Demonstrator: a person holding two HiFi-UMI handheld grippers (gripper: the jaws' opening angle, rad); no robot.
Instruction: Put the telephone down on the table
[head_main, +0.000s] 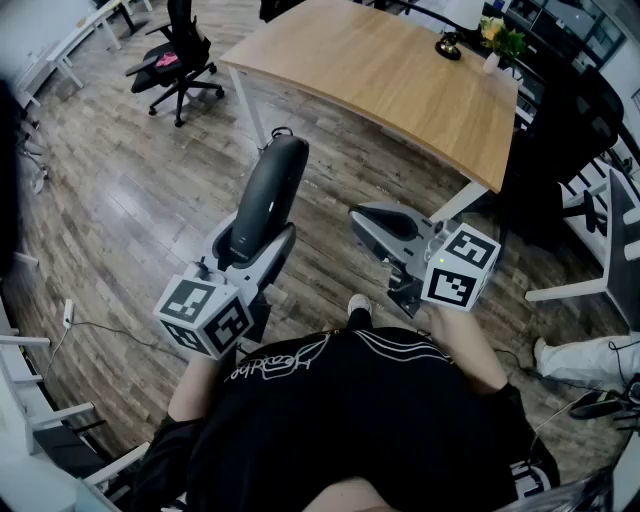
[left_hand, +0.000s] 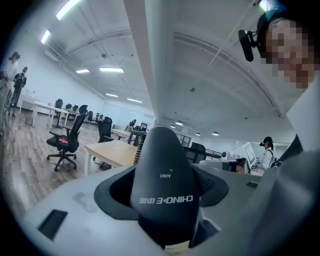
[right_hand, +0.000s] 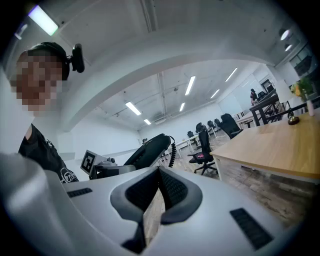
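Note:
A black telephone handset (head_main: 268, 190) stands nearly upright out of my left gripper (head_main: 256, 252), whose jaws are shut on its lower end. In the left gripper view the handset (left_hand: 162, 170) fills the gap between the dark pads. The handset (right_hand: 149, 150) and its coiled cord (right_hand: 173, 149) also show in the right gripper view. My right gripper (head_main: 384, 226) is held beside it at the right, jaws shut with the pads (right_hand: 172, 187) meeting at the tip and nothing between them. The wooden table (head_main: 380, 80) lies ahead, beyond both grippers.
At the table's far end sit a small black object (head_main: 448, 45) and a potted plant (head_main: 502, 40). A black office chair (head_main: 178, 58) stands on the wood floor at the left. Dark desks and chairs (head_main: 560, 130) crowd the right, and another person's leg (head_main: 590, 360) shows there.

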